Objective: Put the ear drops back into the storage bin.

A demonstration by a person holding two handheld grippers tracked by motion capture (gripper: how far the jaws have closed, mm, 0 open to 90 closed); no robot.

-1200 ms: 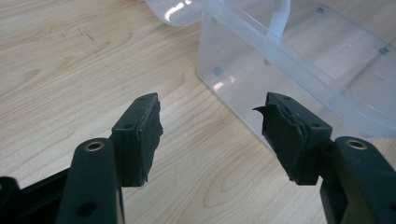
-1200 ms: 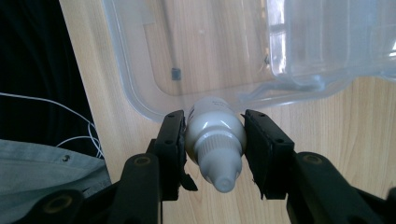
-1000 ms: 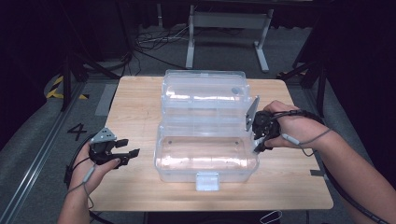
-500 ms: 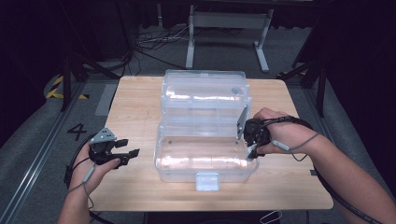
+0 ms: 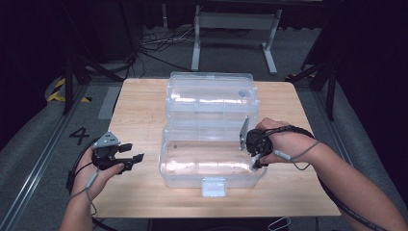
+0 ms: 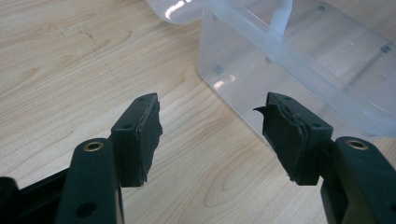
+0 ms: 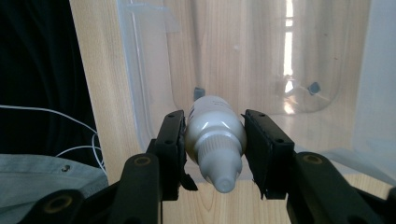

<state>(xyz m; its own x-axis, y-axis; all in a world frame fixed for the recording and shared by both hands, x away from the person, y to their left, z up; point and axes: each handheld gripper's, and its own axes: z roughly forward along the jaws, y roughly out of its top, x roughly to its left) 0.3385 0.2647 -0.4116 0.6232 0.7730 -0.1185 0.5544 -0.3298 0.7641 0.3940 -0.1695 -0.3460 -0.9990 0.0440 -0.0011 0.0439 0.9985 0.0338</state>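
A clear plastic box [image 5: 211, 179] lies open on the wooden table [image 5: 139, 110], its lid [image 5: 209, 94] folded back behind it. My right gripper [image 5: 254, 160] hangs over the right end of the box's front half, pointing down into it. It is shut on a small white squeeze bottle [image 7: 215, 135], whose nozzle points back toward the camera between the jaws of that gripper [image 7: 214, 126]. My left gripper [image 5: 134, 152] rests left of the box, open and holding nothing. In the left gripper view, the left gripper [image 6: 210, 112] faces the box's near corner [image 6: 219, 74].
A latch tab [image 5: 213, 186] sticks out from the box's front wall. Bare tabletop lies left of the box and along the front edge. Beyond the table are a dark floor, cables and a metal stand [image 5: 231, 29].
My right gripper has moved down and toward the front with the bottle, from beside the box's right rim to inside its right end. The left gripper has stayed put.
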